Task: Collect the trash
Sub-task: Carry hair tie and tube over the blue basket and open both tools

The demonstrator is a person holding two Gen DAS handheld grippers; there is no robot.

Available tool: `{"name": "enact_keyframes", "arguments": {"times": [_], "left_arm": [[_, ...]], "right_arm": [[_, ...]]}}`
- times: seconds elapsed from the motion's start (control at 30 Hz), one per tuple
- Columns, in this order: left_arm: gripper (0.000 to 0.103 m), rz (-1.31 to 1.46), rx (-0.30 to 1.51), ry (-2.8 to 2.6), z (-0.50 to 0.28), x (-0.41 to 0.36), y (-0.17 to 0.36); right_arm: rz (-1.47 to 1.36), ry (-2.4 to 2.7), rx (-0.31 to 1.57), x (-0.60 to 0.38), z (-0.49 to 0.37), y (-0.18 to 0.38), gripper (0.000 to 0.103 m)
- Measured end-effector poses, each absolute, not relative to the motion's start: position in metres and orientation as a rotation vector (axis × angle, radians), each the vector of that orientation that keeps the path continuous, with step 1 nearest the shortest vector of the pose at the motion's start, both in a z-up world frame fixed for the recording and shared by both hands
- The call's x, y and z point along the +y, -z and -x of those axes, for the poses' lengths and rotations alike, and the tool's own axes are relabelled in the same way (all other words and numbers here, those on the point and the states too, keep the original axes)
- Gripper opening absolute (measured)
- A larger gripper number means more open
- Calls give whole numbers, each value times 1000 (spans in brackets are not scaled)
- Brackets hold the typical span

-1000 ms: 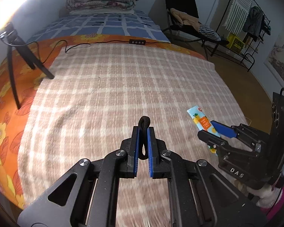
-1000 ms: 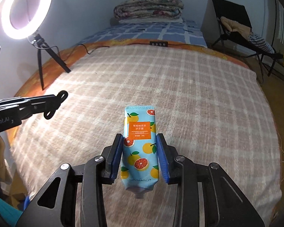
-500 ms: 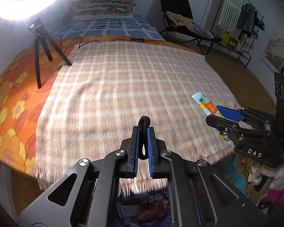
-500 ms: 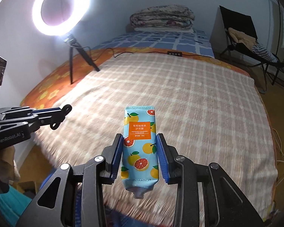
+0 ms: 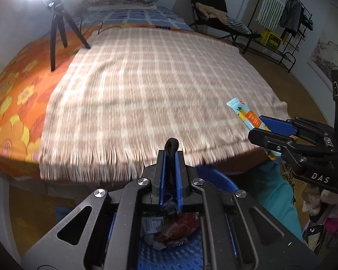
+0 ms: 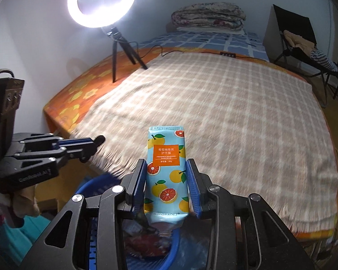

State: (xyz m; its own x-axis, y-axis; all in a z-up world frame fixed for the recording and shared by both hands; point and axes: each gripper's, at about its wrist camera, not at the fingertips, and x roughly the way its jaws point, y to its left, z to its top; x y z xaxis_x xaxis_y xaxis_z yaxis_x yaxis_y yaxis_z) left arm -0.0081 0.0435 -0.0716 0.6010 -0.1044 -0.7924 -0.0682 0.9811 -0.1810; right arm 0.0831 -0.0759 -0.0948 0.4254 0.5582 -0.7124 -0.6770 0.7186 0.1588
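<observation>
Fringed blanket edge (image 5: 115, 168) spans nine to three o'clock; blue basket (image 5: 214, 177) sits below at six. Left gripper (image 5: 169, 157) pinches a black hair tie (image 5: 171, 145); right gripper (image 6: 166, 180) clamps a hand-cream tube (image 6: 166, 168).

My left tongs (image 5: 169, 157) are clamped on a thin black looped cord (image 5: 171, 145), over a blue perforated plastic basket (image 5: 216, 177) w/ wrappers inside. Right tongs (image 5: 271, 132) grip a light-blue orange-print tube (image 5: 243, 112) beside the bed's beige checked blanket (image 5: 155, 90).

a lit ring light (image 6: 102, 1) stands on the plaid-blanketed bed (image 6: 225, 112).
</observation>
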Motion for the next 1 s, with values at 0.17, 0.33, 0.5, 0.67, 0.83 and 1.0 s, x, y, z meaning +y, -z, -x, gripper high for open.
{"name": "enact_keyframes", "arguments": {"times": [0.17,0.33,0.5,0.67,0.83,1.0], "left_arm": [[6,201,959,24,21,41,86],[6,192,997,30,32,34,101],[6,169,1024,29,41,28,114],[6,182,1055,19,48,29,126],[27,188,1078,10,50,31,134],[36,178,1081,5,53,28,138]], "right_arm": [[177,-793,842,-73,-64,102,34],[193,-805,863,-70,-47,113,34],[191,-807,898,-71,-38,126,34],[187,-808,932,-72,-31,137,34],[190,-821,964,-70,-24,147,34],[194,-820,983,-68,-19,156,34]]}}
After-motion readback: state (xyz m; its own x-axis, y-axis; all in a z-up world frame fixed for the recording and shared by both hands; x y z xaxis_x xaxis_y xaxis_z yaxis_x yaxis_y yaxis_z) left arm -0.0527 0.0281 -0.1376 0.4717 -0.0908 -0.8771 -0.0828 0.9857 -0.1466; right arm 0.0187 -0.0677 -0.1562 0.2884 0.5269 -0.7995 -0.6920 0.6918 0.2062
